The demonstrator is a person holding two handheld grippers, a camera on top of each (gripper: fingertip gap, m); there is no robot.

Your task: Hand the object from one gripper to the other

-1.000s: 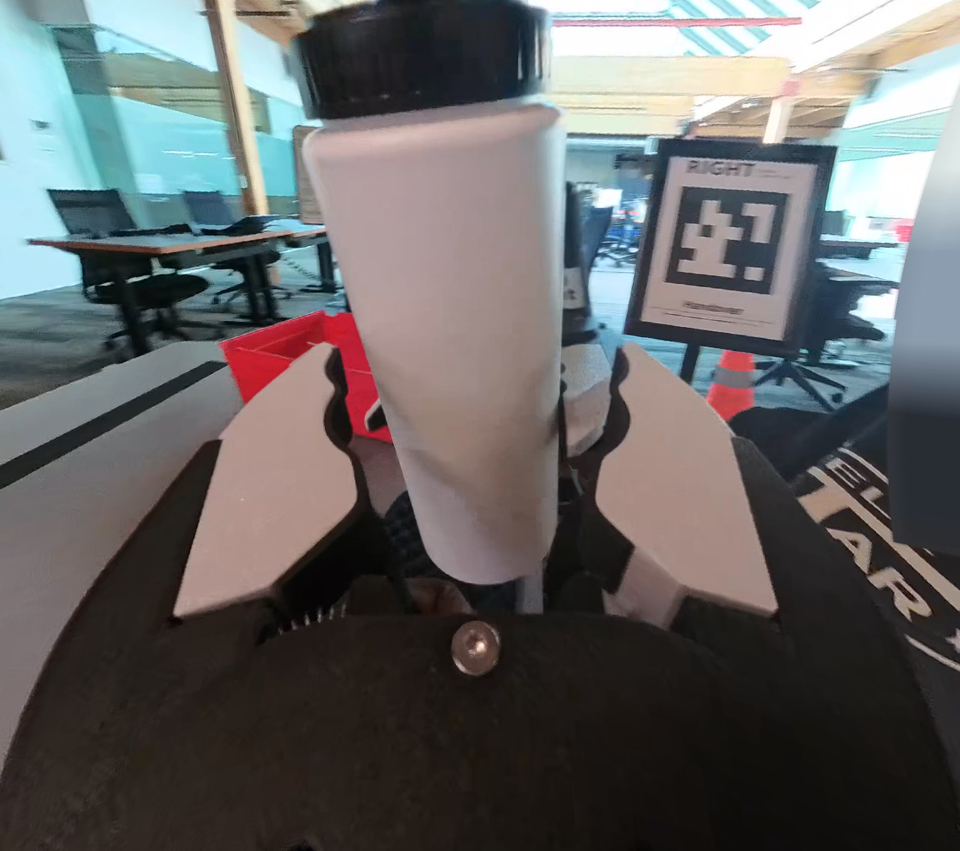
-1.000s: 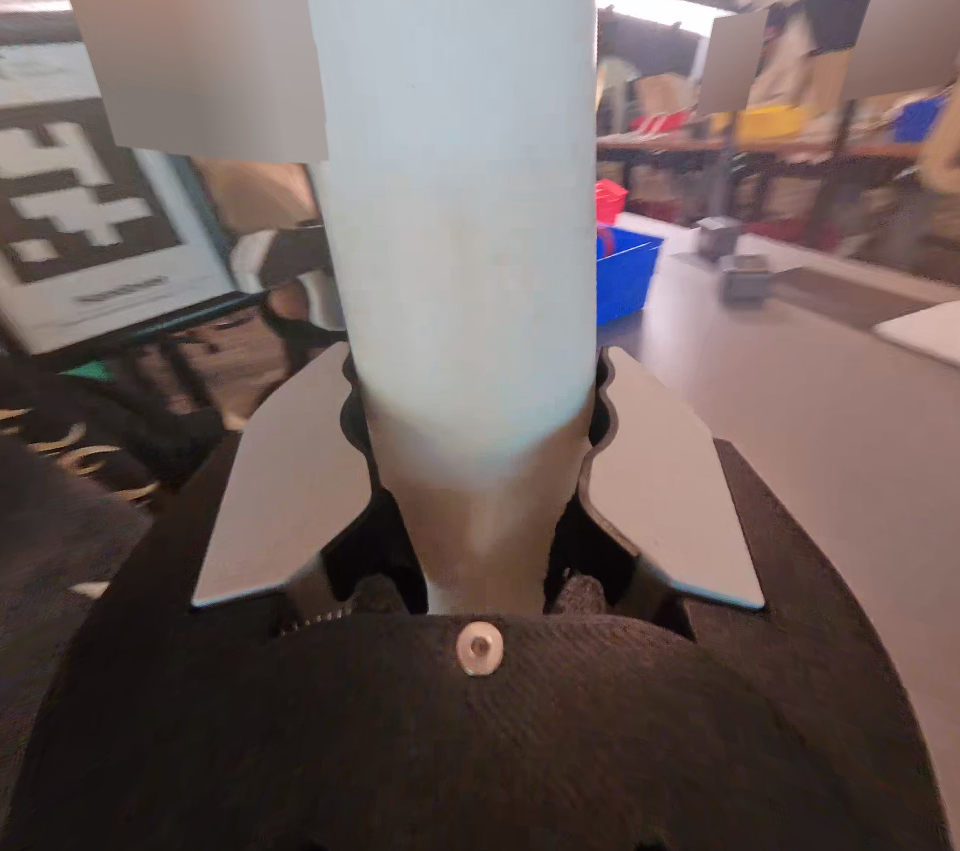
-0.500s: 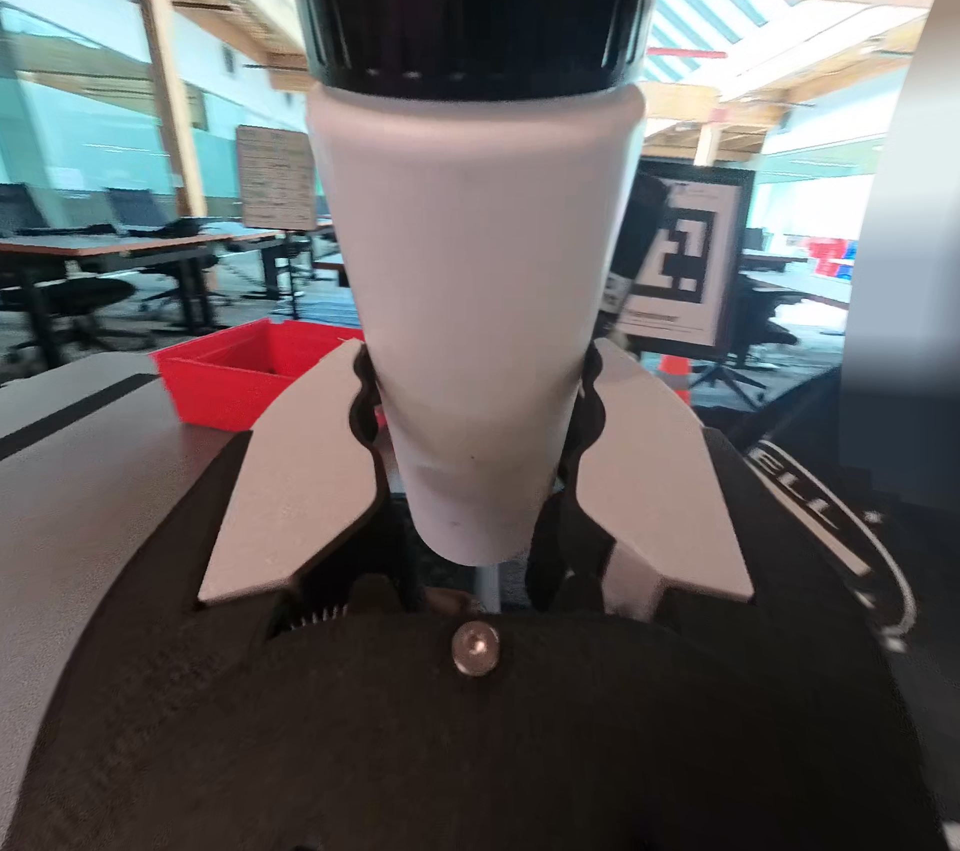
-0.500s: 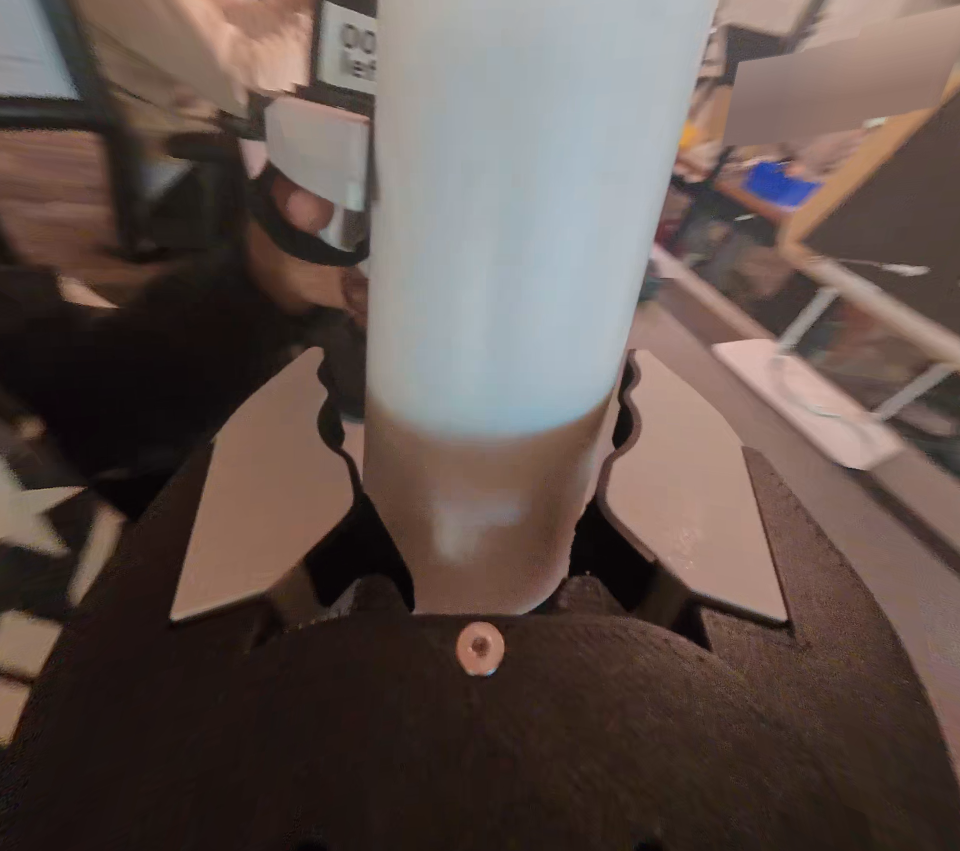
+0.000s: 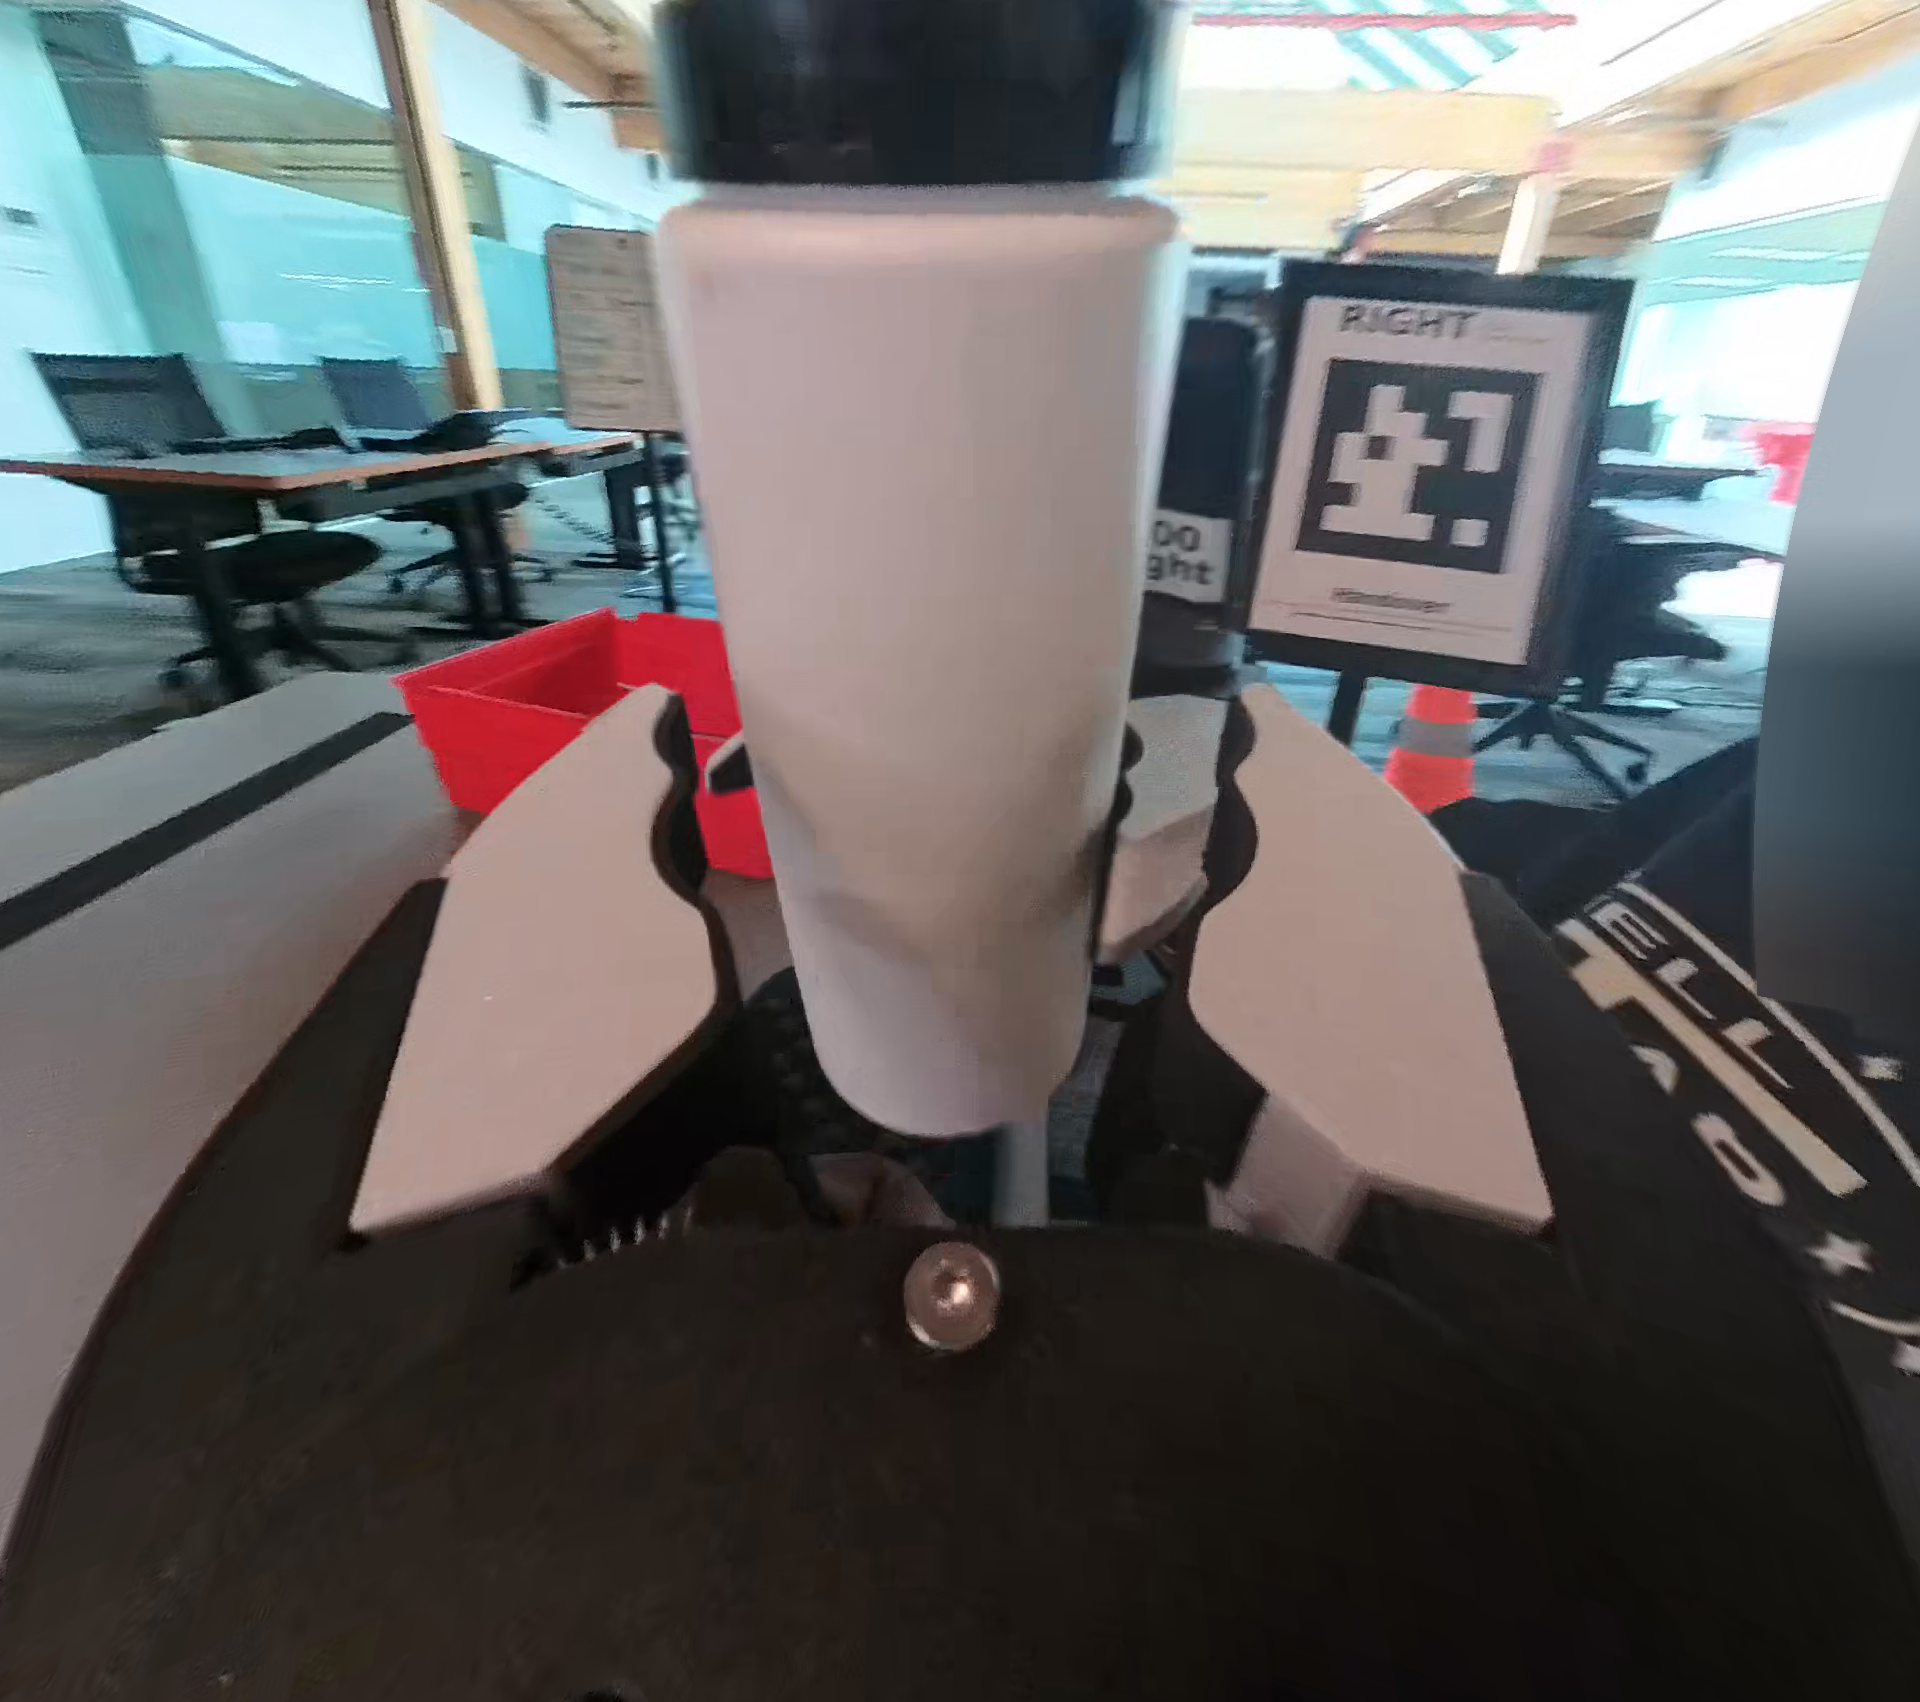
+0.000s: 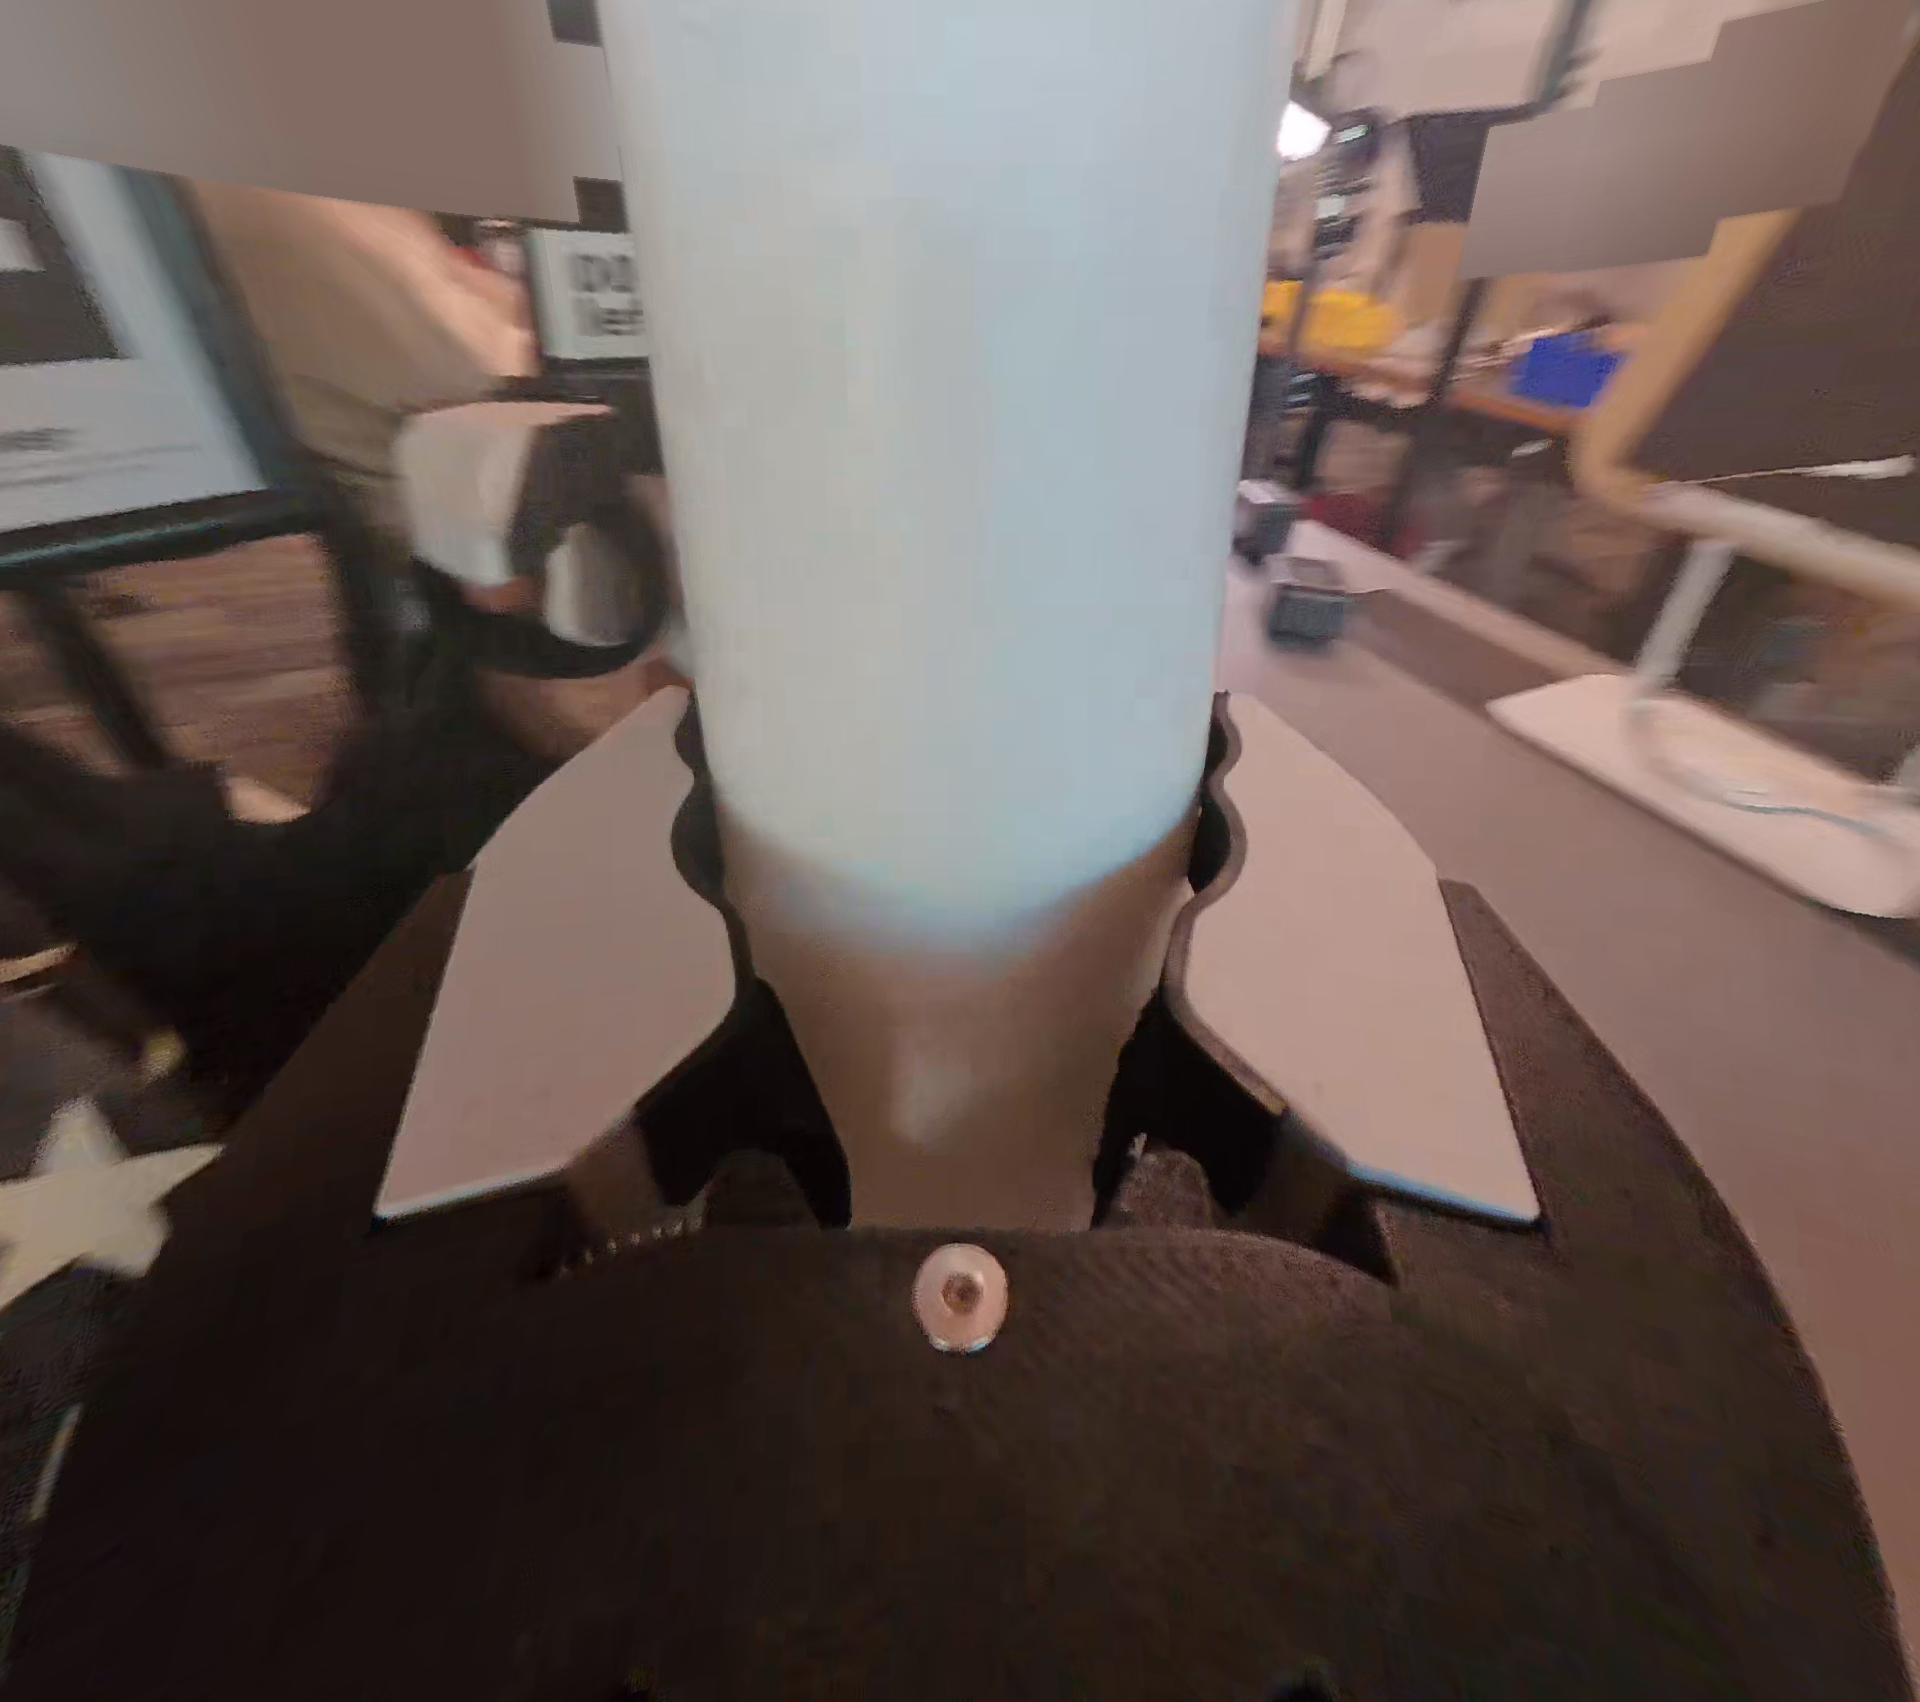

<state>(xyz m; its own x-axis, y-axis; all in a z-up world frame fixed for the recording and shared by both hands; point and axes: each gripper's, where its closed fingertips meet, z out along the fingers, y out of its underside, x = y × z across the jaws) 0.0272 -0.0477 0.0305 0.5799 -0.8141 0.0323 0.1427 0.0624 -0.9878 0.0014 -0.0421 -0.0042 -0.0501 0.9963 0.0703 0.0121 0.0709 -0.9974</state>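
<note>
Right gripper (image 6: 956, 779): both grey fingers (image 6: 582, 977) are closed against the lower body of the white bottle (image 6: 956, 281), their scalloped inner edges touching it on either side — a firm two-sided hold. The bottle rises upright from between them and fills the centre of the right wrist view; its top lies outside that picture.

Left gripper (image 5: 951, 779): jaws spread wide, each grey finger (image 5: 561, 956) standing clear of the bottle (image 5: 914, 613) with a visible gap on both sides — it has hold of nothing. The bottle stands between the fingers without touching them. In this view a black screw cap (image 5: 914, 83) with a narrower black spout crowns the white body. Parts of the right gripper (image 5: 1117, 831) show against the bottle's lower sides, behind the left fingers.

Surroundings, left wrist view: a red bin (image 5: 561, 717) rests on the grey table (image 5: 208, 821) just behind the left finger; a black-framed marker board (image 5: 1423, 478) stands to the right beyond the bottle, with an orange cone (image 5: 1434, 748) on the floor below it; desks and office chairs (image 5: 249, 551) lie farther back.

Surroundings, right wrist view: strongly blurred; a blue bin (image 6: 1569, 374) is discernible on a distant bench to the right, and a person's hand (image 6: 488, 489) at the left near the bottle.
</note>
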